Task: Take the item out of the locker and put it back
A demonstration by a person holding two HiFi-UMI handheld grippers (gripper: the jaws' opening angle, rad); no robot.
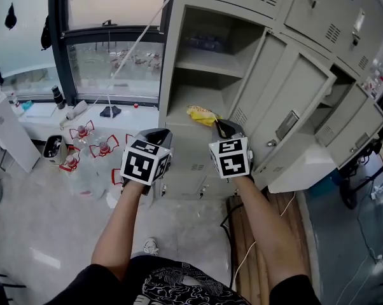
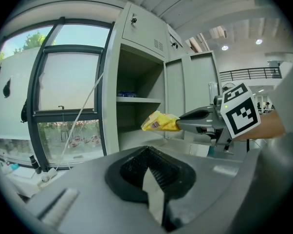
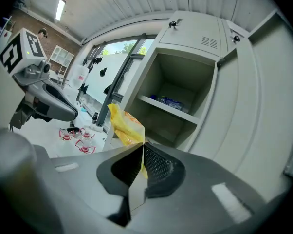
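Observation:
The grey locker [image 1: 179, 37] has its door swung open, with a shelf across the compartment. My right gripper [image 1: 221, 128] is shut on a yellow snack packet [image 1: 201, 114], held in the air just in front of the lower part of the compartment. In the right gripper view the yellow packet [image 3: 122, 126] sticks up from the closed jaws of my right gripper [image 3: 141, 148]. My left gripper [image 1: 156, 136] hovers to the left of it with its jaws together and nothing in them. The left gripper view shows the left gripper [image 2: 147, 156], the yellow packet [image 2: 160, 122] and the right gripper [image 2: 181, 124].
A blue item [image 3: 172, 102] lies on the locker's shelf. The open door [image 1: 292, 110] stands out to the right. Several water bottles [image 1: 90, 146] sit on the floor under the window at left. Wooden planks [image 1: 268, 234] and a cable lie on the floor at right.

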